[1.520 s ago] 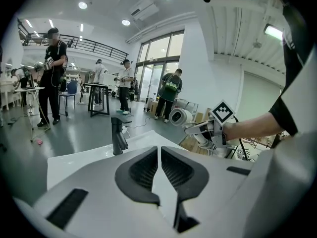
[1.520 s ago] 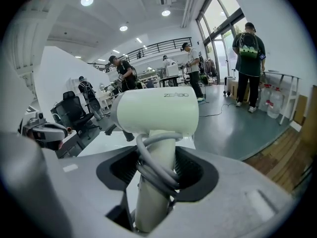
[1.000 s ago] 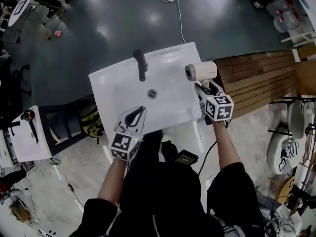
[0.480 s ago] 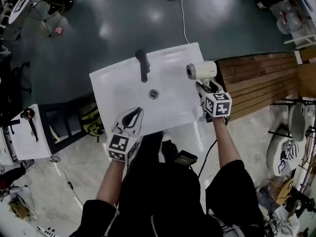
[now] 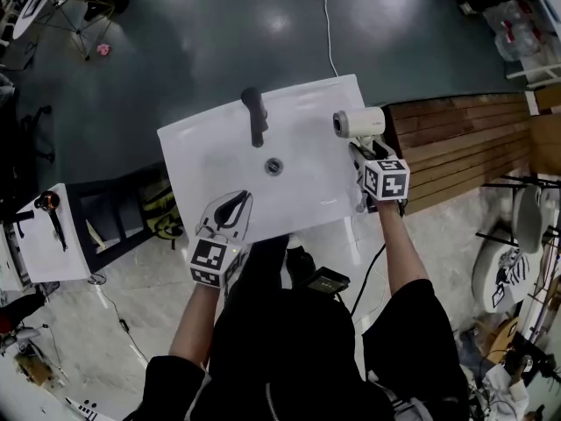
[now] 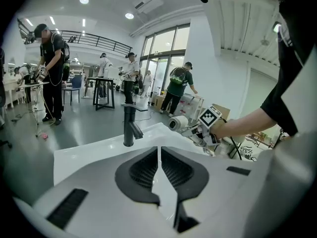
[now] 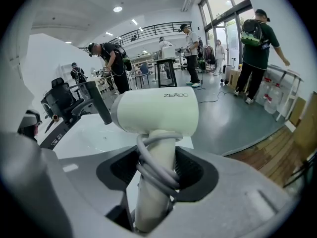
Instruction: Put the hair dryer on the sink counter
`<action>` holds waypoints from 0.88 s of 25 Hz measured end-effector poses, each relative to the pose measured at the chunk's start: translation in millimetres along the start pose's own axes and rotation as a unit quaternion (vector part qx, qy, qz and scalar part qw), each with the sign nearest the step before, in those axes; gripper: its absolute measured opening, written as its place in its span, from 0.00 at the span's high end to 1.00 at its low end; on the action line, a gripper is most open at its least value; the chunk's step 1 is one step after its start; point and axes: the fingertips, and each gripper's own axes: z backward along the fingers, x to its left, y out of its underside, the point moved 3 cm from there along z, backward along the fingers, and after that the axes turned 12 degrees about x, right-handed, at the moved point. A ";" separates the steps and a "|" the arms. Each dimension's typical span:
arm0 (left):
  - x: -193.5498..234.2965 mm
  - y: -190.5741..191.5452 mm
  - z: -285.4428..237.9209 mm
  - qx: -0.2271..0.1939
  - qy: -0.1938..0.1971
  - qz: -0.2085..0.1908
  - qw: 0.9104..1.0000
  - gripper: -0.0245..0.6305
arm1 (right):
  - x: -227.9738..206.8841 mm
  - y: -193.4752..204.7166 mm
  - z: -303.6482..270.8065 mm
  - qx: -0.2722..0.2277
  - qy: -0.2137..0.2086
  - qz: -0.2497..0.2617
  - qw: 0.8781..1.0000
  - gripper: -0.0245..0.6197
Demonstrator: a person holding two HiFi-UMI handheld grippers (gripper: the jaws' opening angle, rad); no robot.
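Observation:
The cream hair dryer (image 5: 359, 123) stands head-up at the right edge of the white sink counter (image 5: 210, 152). Its grey cord is wound round the handle. My right gripper (image 5: 362, 153) is shut on that handle, and the right gripper view shows the hair dryer (image 7: 156, 110) filling the gap between the jaws of the right gripper (image 7: 157, 171). Whether the dryer touches the counter I cannot tell. My left gripper (image 5: 232, 207) hovers over the counter's near edge, shut and holding nothing. From the left gripper (image 6: 159, 155) I see the hair dryer (image 6: 177, 123) off to the right.
A black faucet (image 5: 255, 115) rises at the back of the basin, with the drain (image 5: 274, 166) in front of it. A wooden platform (image 5: 456, 143) lies right of the counter, a dark floor beyond. Several people stand in the hall past the faucet (image 6: 130, 125).
The right gripper has edged slightly away from me with the hair dryer still in its jaws. The left gripper has hardly moved.

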 end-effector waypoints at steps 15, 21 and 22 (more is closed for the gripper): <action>10.2 1.5 -8.0 -0.001 0.002 0.005 1.000 0.92 | -16.3 5.9 -26.8 0.033 0.005 -0.013 0.999 0.63; 9.4 1.7 -9.7 0.001 0.001 0.005 1.000 0.92 | -19.6 6.9 -30.5 0.039 0.004 -0.014 0.999 0.63; 9.2 1.9 -9.5 0.001 0.001 0.006 1.000 0.92 | -20.4 7.6 -30.7 0.040 0.005 -0.015 0.999 0.63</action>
